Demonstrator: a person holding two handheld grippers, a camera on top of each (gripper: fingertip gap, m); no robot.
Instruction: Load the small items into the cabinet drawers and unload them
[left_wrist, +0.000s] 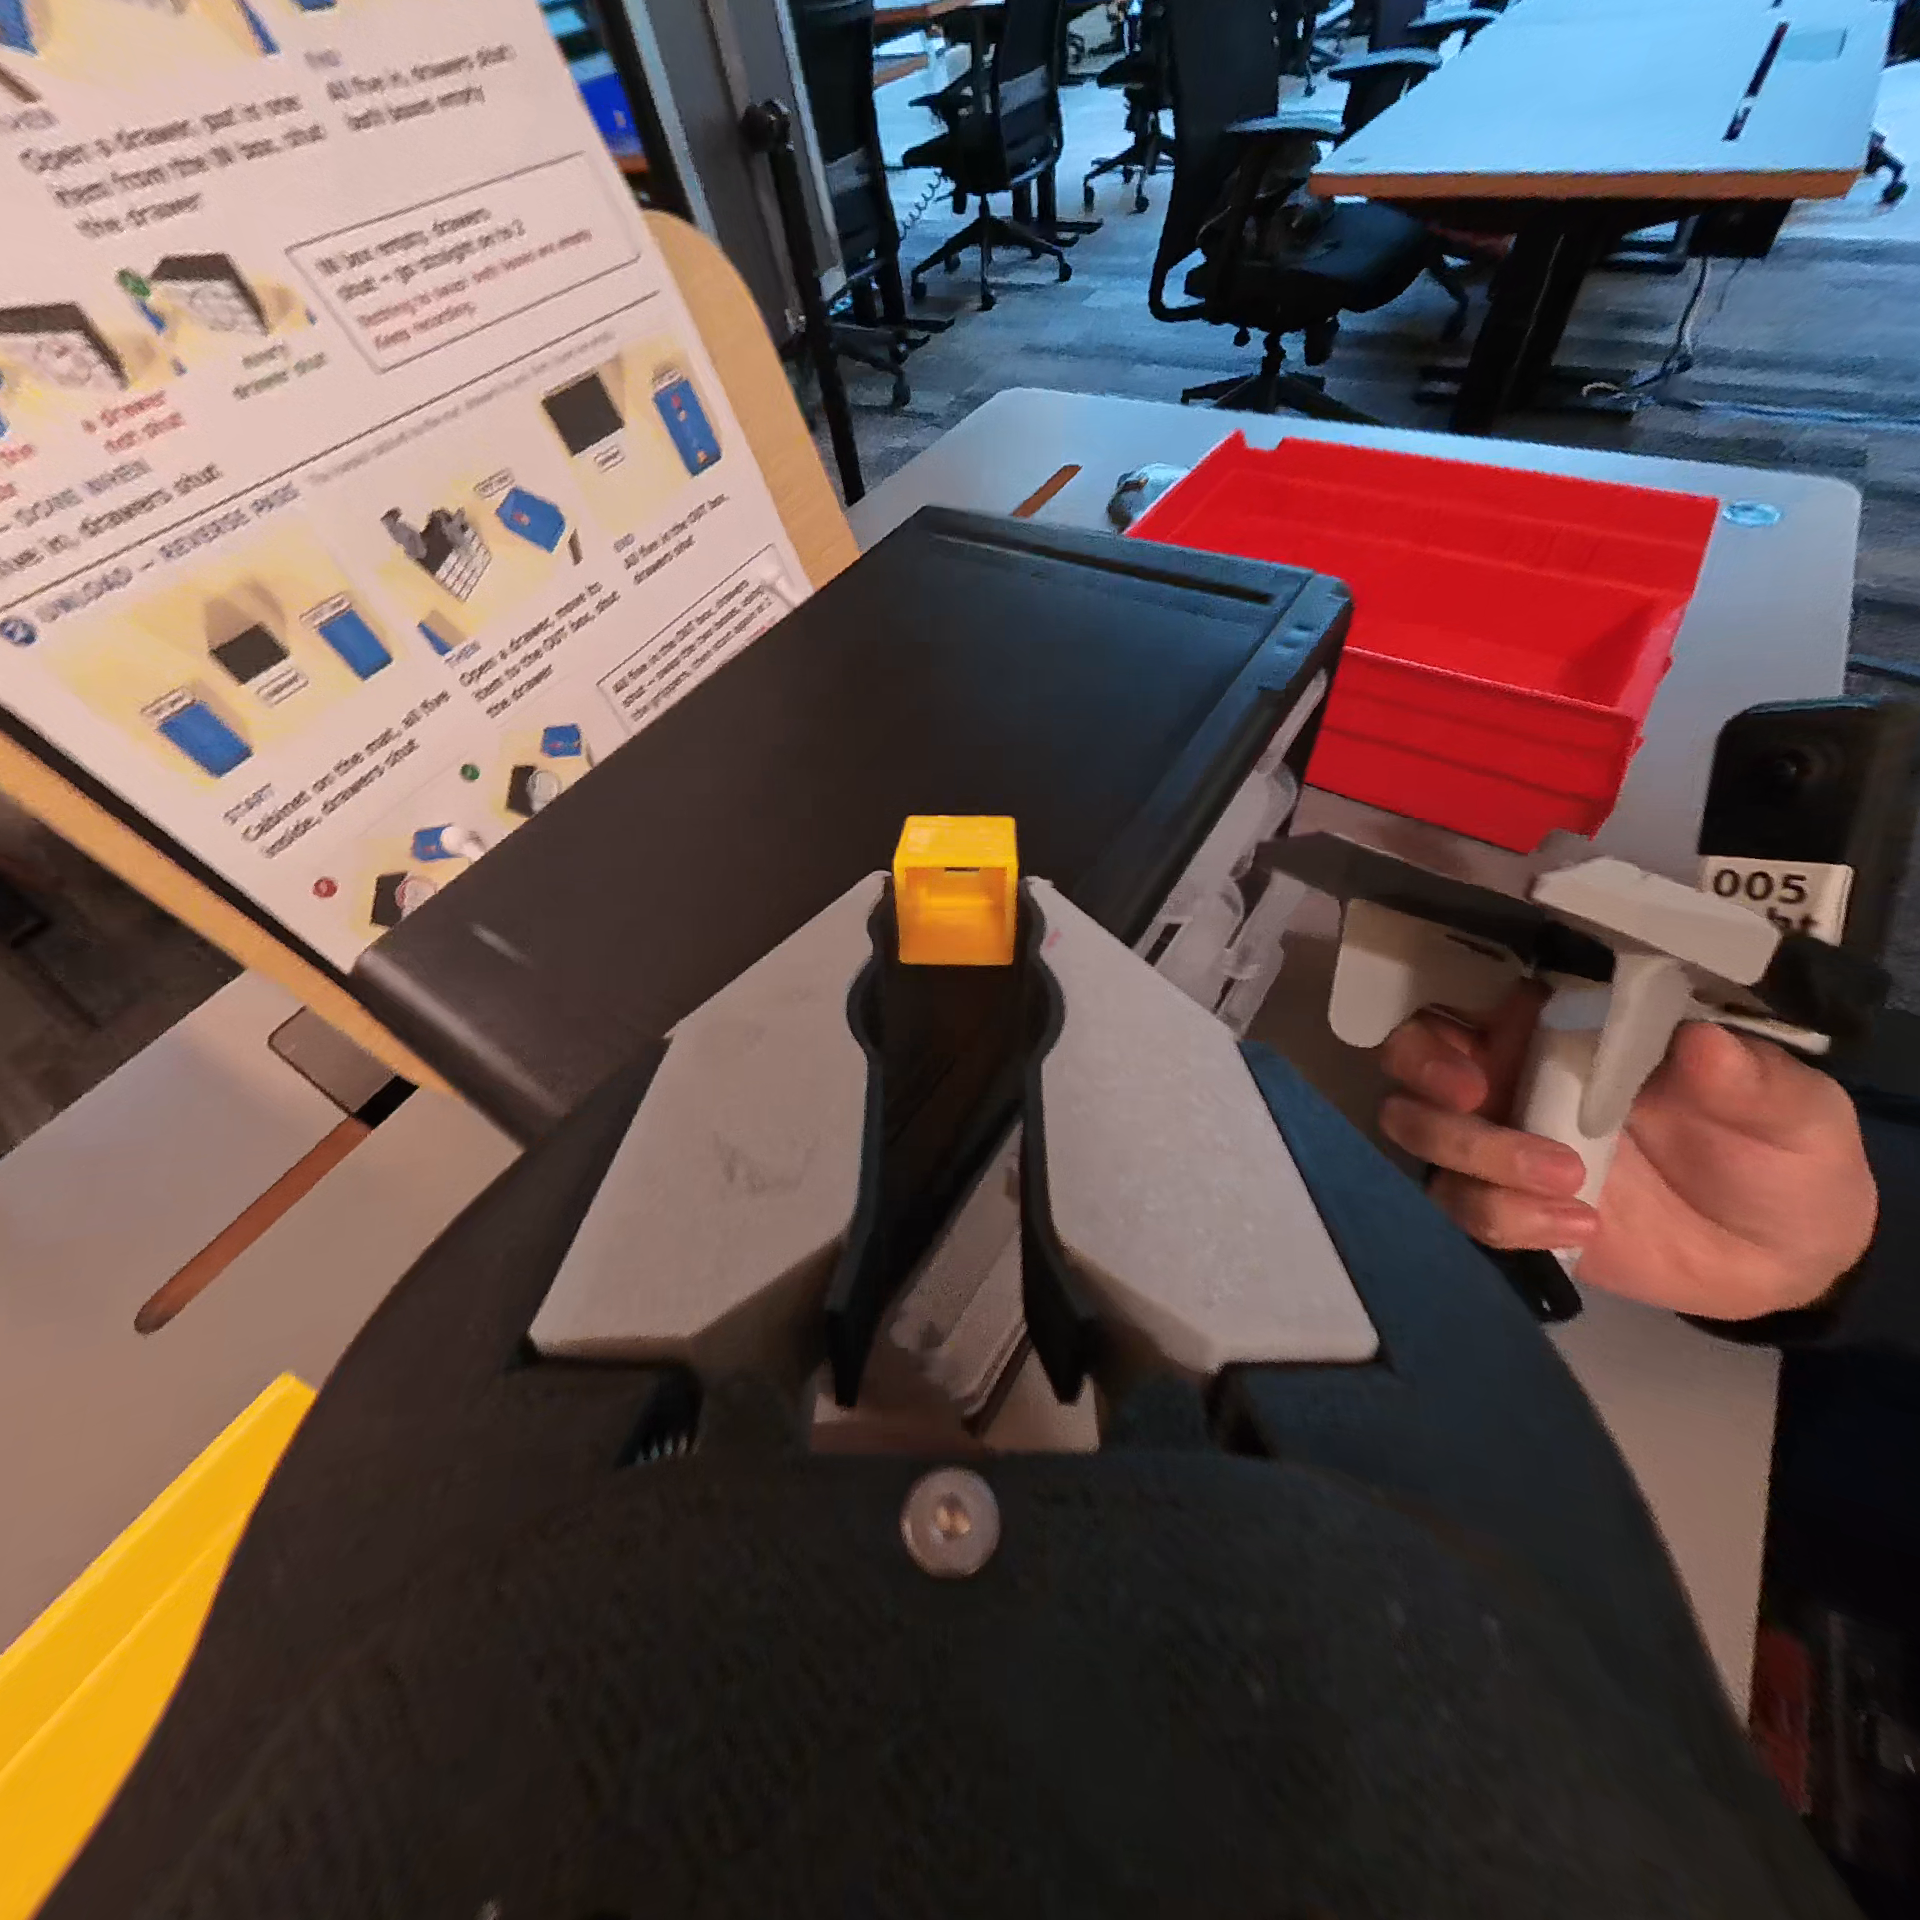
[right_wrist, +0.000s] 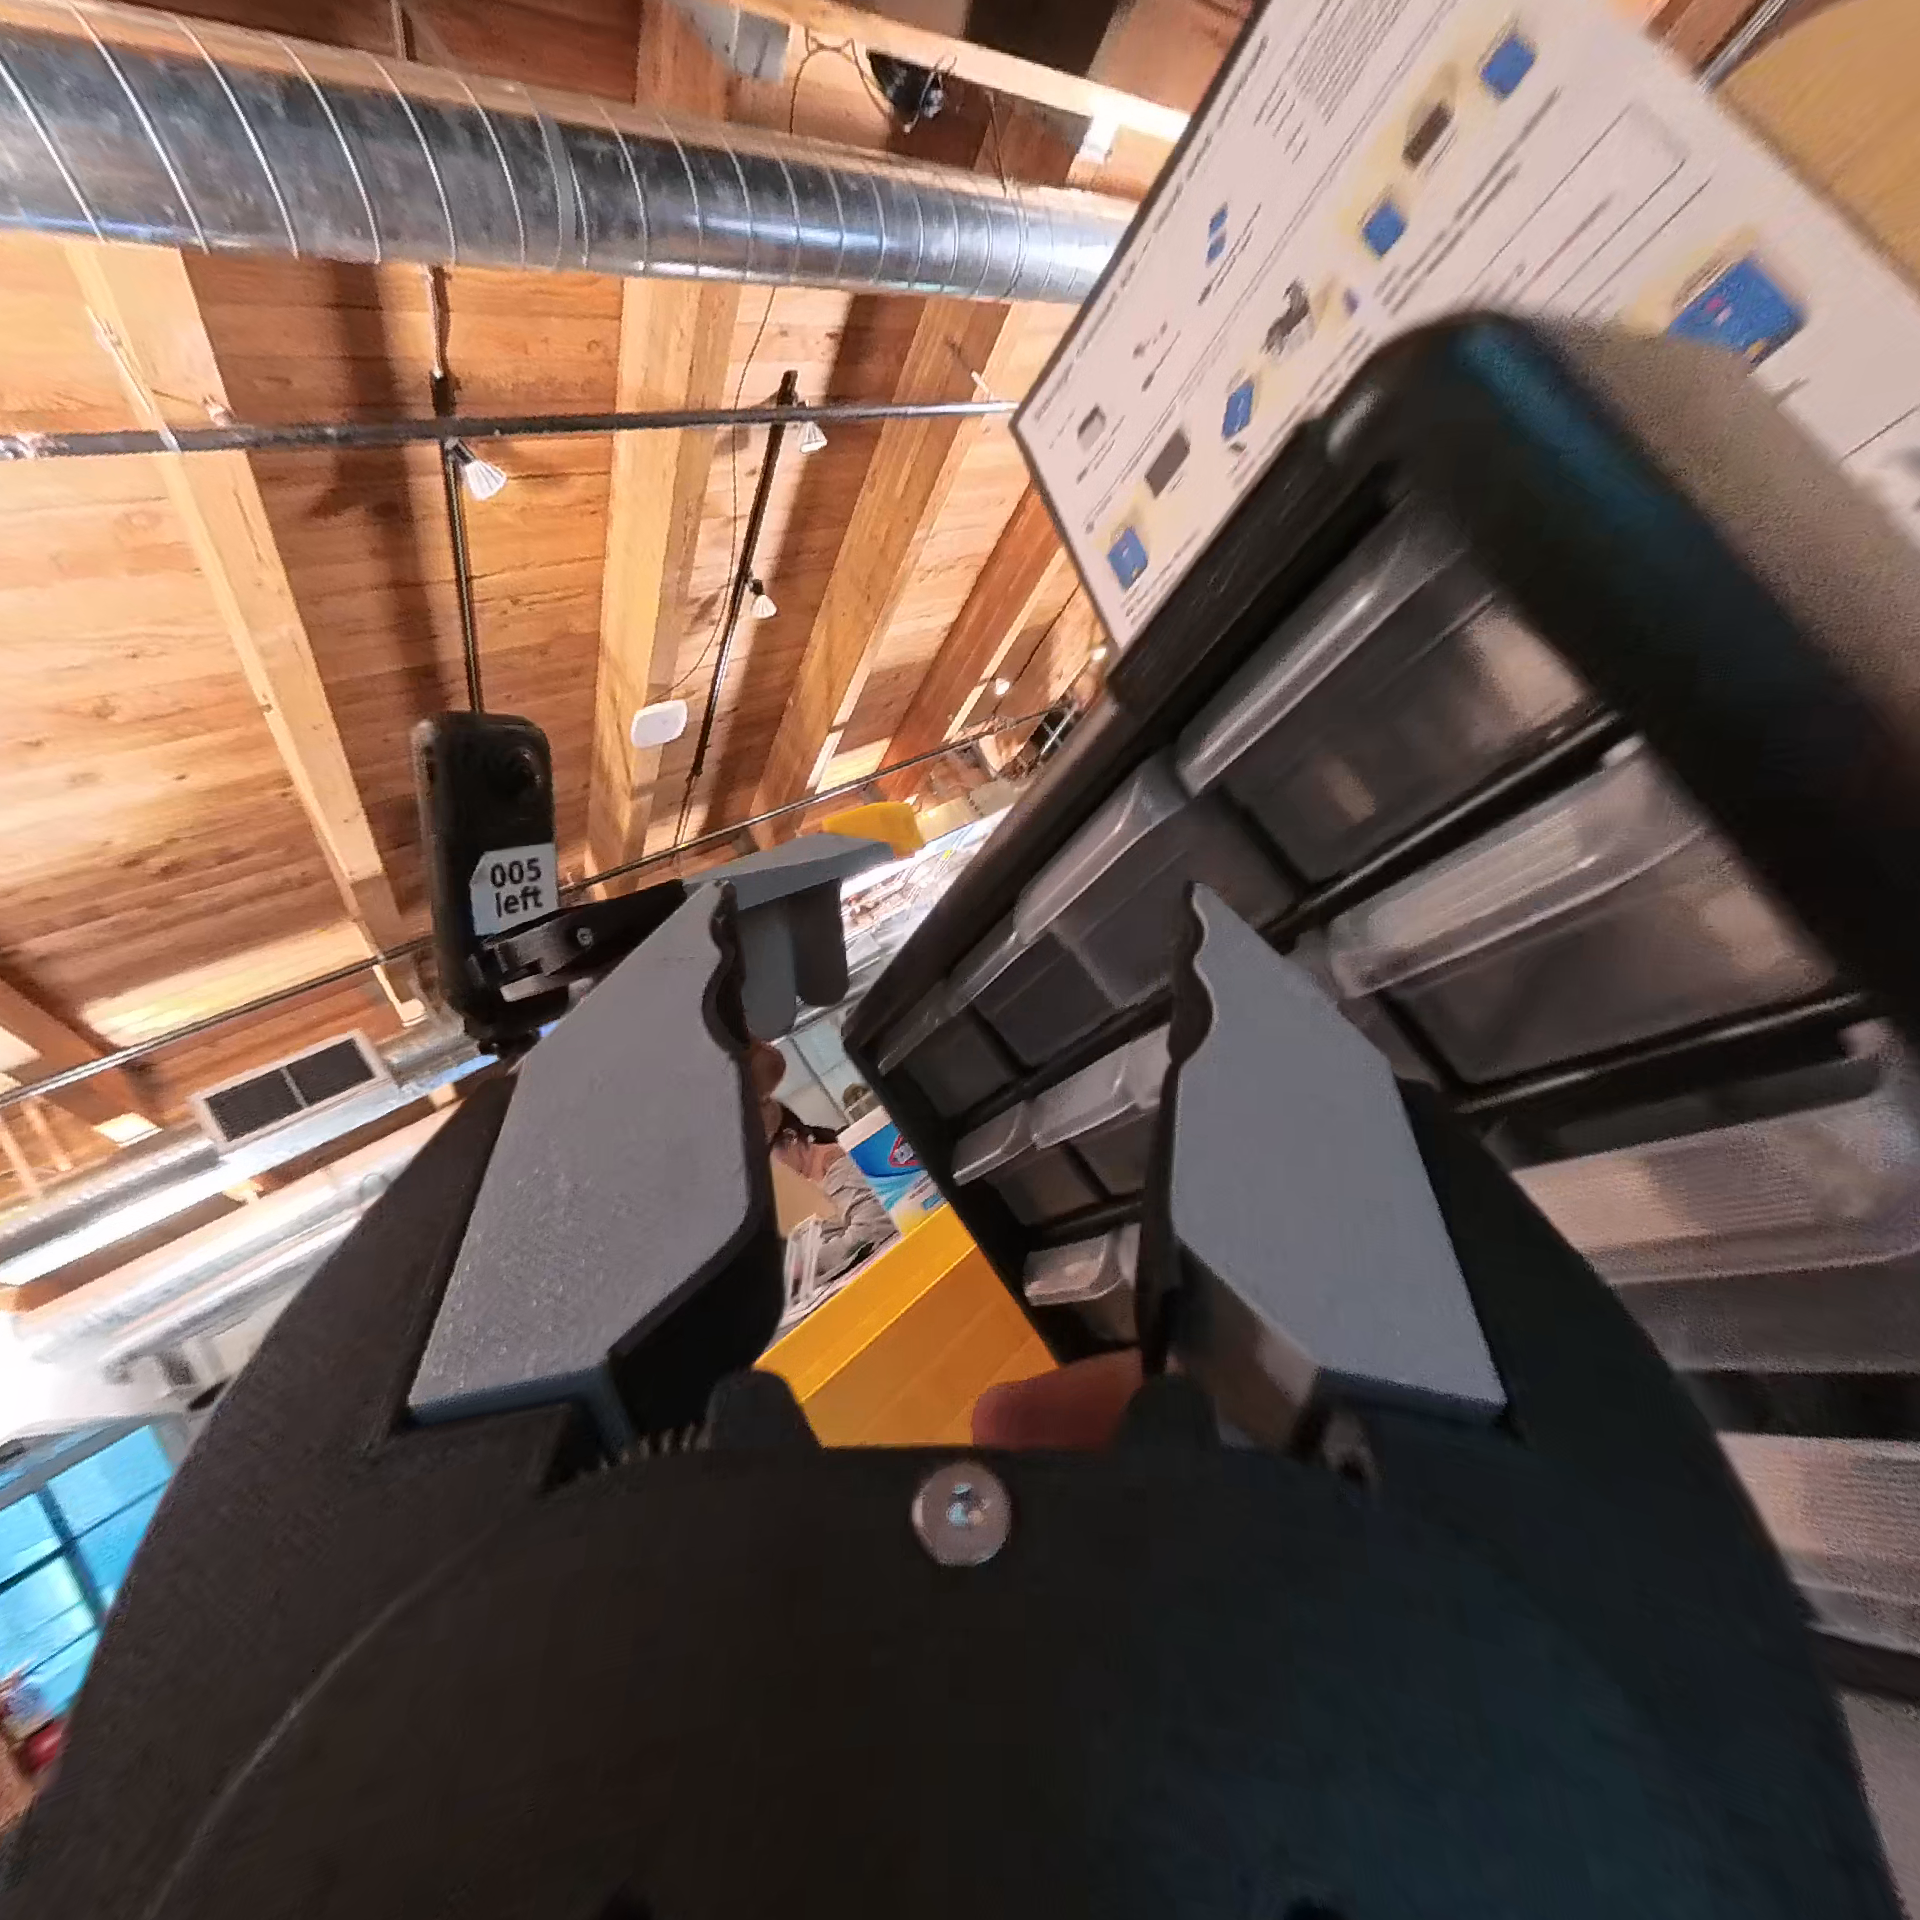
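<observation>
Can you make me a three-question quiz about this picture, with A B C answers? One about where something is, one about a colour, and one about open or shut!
1. Where is the red tray?
A. beside the black cabinet
B. on the floor
C. inside a drawer

2. What colour is the cube in the left gripper?
A. green
B. yellow
C. white

3. How is the right gripper?
A. shut on a cube
B. shut on a pen
C. open

Answers: A, it sits on the table by the cabinet; B, the pinched block is yellow; C, its fingers stand apart around nothing.
</observation>
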